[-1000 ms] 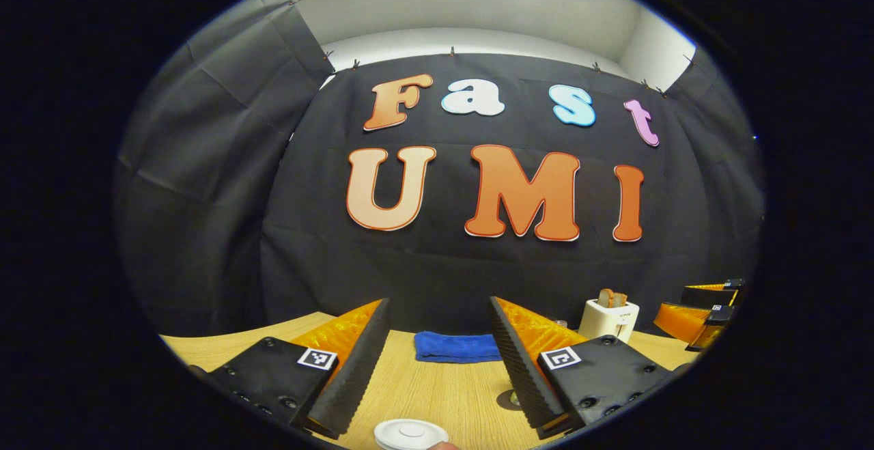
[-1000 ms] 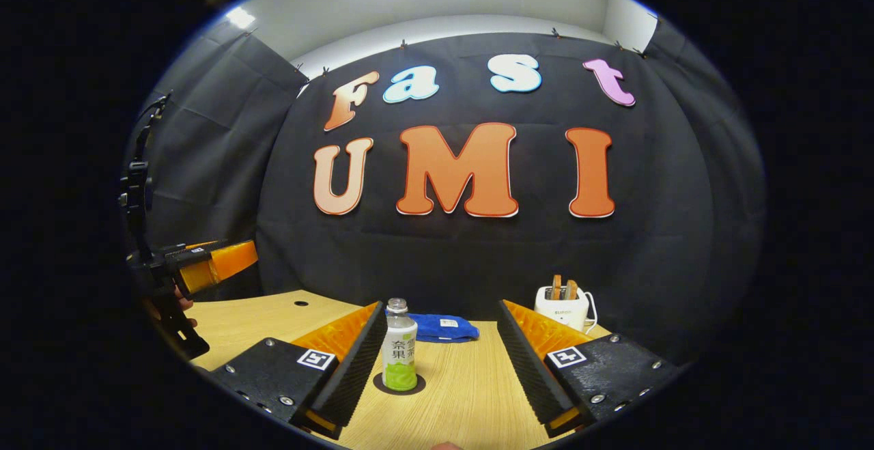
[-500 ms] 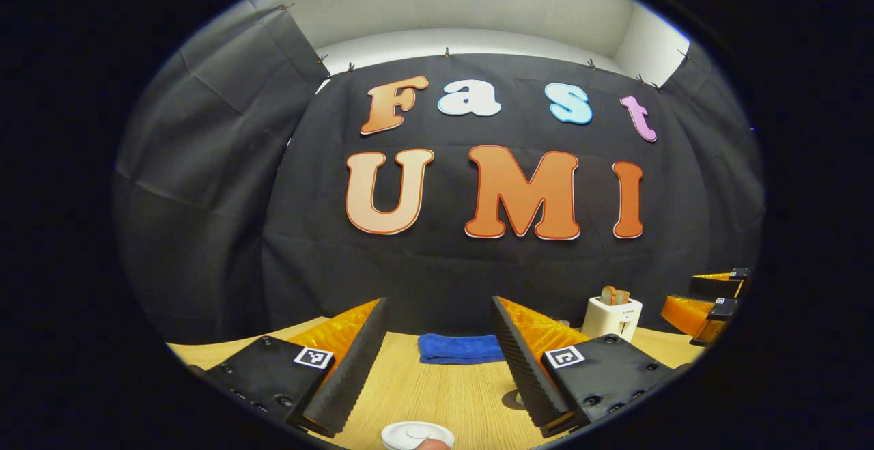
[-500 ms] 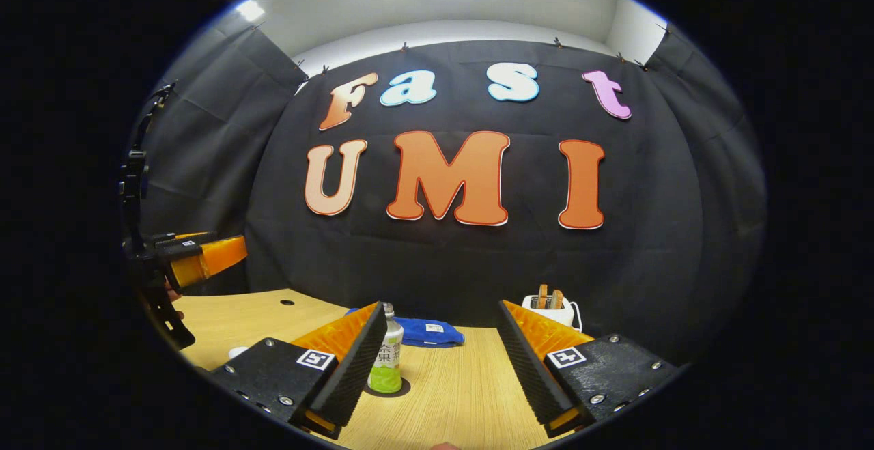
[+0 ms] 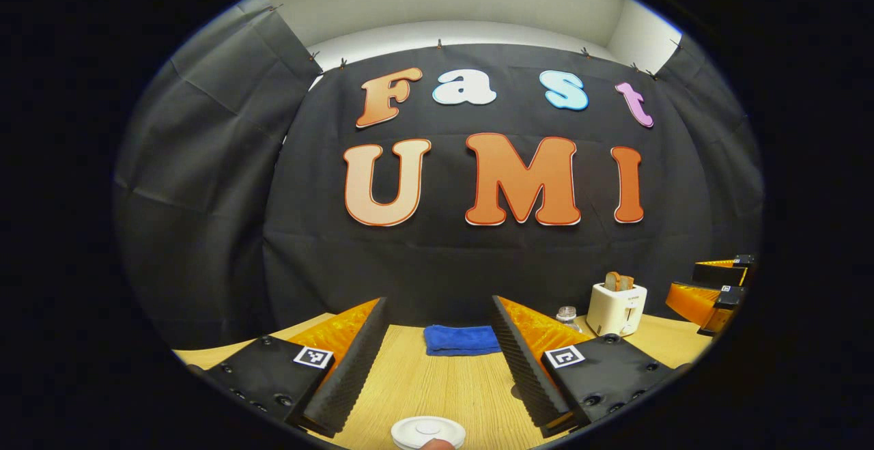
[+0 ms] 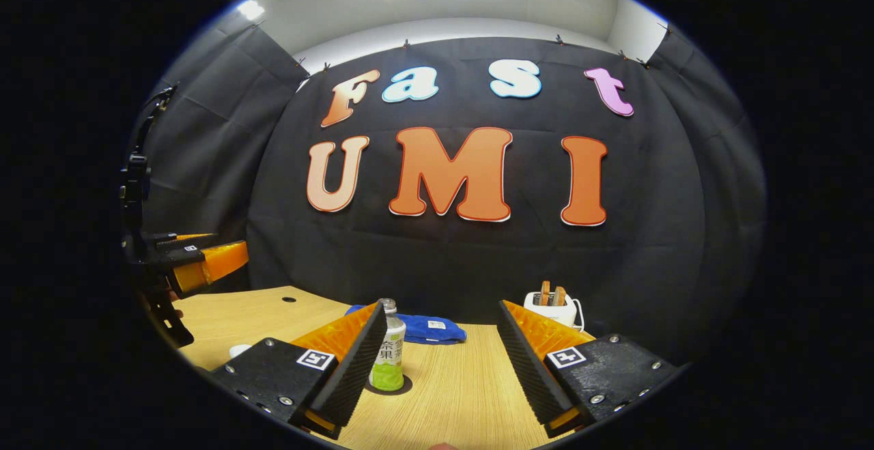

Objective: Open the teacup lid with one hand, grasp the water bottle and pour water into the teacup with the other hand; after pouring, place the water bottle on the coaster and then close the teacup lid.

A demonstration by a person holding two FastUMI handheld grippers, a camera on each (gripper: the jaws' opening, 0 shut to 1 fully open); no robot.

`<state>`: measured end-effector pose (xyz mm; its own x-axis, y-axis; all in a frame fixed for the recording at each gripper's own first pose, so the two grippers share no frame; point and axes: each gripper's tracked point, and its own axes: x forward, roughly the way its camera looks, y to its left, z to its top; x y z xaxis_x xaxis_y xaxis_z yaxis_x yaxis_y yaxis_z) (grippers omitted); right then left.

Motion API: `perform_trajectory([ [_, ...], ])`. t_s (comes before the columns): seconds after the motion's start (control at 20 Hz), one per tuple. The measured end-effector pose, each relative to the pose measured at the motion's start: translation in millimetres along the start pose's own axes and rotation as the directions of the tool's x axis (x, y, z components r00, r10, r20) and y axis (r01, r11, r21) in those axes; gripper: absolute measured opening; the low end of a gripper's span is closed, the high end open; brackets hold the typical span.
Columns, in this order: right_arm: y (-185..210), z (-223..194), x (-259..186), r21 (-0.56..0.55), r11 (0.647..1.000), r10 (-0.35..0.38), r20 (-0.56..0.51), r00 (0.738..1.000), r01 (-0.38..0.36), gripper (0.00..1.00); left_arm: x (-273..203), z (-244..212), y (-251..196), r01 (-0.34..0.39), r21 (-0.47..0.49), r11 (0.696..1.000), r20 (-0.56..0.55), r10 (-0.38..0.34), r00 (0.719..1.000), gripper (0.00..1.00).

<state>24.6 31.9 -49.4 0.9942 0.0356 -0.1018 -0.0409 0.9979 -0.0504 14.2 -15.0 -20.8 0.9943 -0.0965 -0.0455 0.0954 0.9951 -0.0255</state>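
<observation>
The white teacup lid [image 5: 428,431] lies low in the left gripper view, just below and between the wide-apart fingers of my left gripper [image 5: 438,313], which is open and holds nothing. The water bottle [image 6: 388,356], clear with a green label, stands upright on a dark round coaster [image 6: 390,388]. It is right beside the left finger of my right gripper [image 6: 442,308], which is open and not touching it. The bottle's cap [image 5: 565,314] peeks past the left gripper's right finger. The other gripper [image 6: 201,262] hangs over the table's left side.
A folded blue cloth [image 6: 427,328] lies at the back of the wooden table [image 6: 464,382]. A white toaster [image 6: 553,308] with bread slices stands at the back right. The table has a small hole [image 6: 289,298] at the left.
Both views have shifted slightly. The bottle has slid left in the right gripper view, partly behind the left finger. In the left gripper view the bottle's cap has come out past the right finger.
</observation>
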Motion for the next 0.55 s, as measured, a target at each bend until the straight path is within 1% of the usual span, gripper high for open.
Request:
perform_trajectory([
  [0.55,0.5,-7.6,-2.3,0.020,1.000,-0.001,-0.018,1.000,0.001,0.97,-8.9,0.2,-0.1,-0.003,0.019,1.000,0.019,0.003,1.000,0.97],
])
